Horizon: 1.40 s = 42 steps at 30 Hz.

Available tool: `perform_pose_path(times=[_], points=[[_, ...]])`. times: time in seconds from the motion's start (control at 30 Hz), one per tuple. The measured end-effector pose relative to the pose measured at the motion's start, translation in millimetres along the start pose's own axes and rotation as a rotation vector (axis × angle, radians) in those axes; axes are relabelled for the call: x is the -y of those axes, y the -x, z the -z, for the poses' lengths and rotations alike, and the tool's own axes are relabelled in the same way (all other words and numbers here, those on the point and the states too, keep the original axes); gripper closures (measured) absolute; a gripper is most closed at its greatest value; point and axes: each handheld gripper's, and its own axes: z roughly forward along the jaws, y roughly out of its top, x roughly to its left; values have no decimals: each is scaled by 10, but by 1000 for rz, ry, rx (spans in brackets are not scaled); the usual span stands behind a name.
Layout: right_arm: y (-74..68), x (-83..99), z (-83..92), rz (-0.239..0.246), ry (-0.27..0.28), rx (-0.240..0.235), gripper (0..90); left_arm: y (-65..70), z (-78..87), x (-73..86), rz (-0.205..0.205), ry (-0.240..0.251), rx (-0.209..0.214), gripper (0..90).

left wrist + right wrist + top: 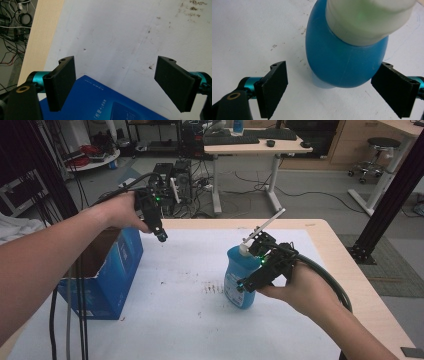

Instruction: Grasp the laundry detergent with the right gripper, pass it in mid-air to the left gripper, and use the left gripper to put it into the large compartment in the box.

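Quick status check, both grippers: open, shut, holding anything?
Left gripper: open, holding nothing, above the blue box.
Right gripper: open, jaws either side of the blue bottle, not clamped on it.

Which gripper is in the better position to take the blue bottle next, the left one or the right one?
Probably the right gripper: its open jaws flank the bottle. The left gripper hangs open over the box, well away.

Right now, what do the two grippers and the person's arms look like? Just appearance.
Both the left gripper and the right gripper are black, each with a small green light. In the gripper views each has two flat black rectangular jaws on teal metal fittings and a brass-ringed hole at lower left. A thick dark cable trails from the right one. Forearms are bare, with no sleeves in view.
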Motion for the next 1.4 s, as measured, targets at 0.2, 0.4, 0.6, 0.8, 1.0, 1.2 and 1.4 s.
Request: perform_pose_path(times=[0.2,0.4,0.6,0.8,1.0,1.2,1.4], points=[[-3,28,-44,-25,17,3,135,0,-5,-7,4,4,0,175],[-31,47,-87,-31,19,8,135,-1,-13,-6,5,-4,1,175],[-29,55,-118,-57,42,24,135,-4,-10,-9,4,-2,1,175],[-54,74,-169,-70,40,38,137,-4,-7,-5,6,-2,0,175],[-38,84,-175,-76,53,43,178,-10,-7,-6,4,-6,1,175],[-37,85,-182,-84,66,44,238,-9,-10,-8,3,-9,4,176],[-31,81,-191,-101,76,57,252,-12,-21,-4,3,-10,7,175]])
